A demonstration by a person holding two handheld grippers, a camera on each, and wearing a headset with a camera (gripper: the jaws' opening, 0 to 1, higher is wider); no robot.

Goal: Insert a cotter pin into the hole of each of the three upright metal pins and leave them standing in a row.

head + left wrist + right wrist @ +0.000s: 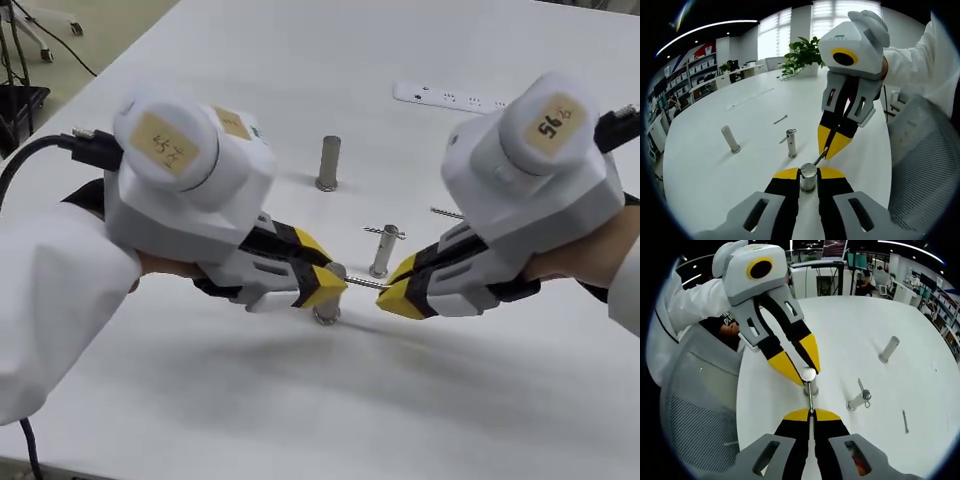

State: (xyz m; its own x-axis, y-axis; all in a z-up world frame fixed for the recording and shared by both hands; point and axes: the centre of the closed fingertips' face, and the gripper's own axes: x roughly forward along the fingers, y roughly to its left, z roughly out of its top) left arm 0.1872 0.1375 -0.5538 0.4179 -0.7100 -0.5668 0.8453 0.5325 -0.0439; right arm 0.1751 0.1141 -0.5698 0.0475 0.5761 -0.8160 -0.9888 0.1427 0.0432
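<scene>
White table [300, 60] lay under our work, with office desks and a plant behind it. Our left gripper [326, 288] was pressed onto the near pin [809, 374], a jaw on either side of its head, holding it upright on its base. Our right gripper [811, 415] pinched a cotter [811, 397] by its back end, with the legs pointing straight at the near pin. The tip touched the near pin's side just below the top. Whether it had entered the hole, we could not tell.

Just beyond the near pin and to its right stood the middle pin [381, 252], with a fitted cotter [385, 232] through it. Well beyond the near pin stood the far pin [328, 160], bare. A spare cotter [447, 212] lay farther right of the near pin.

We judged the step to be threading the second of three. To do it well, we needed a firm left grip that left the hole free. The cotter had to stay level and in line with the hole, and the push had to be slow and straight. Any sideways load could tip the near pin or bend the legs. If the tip caught, backing off and re-aiming seemed wiser than forcing.
</scene>
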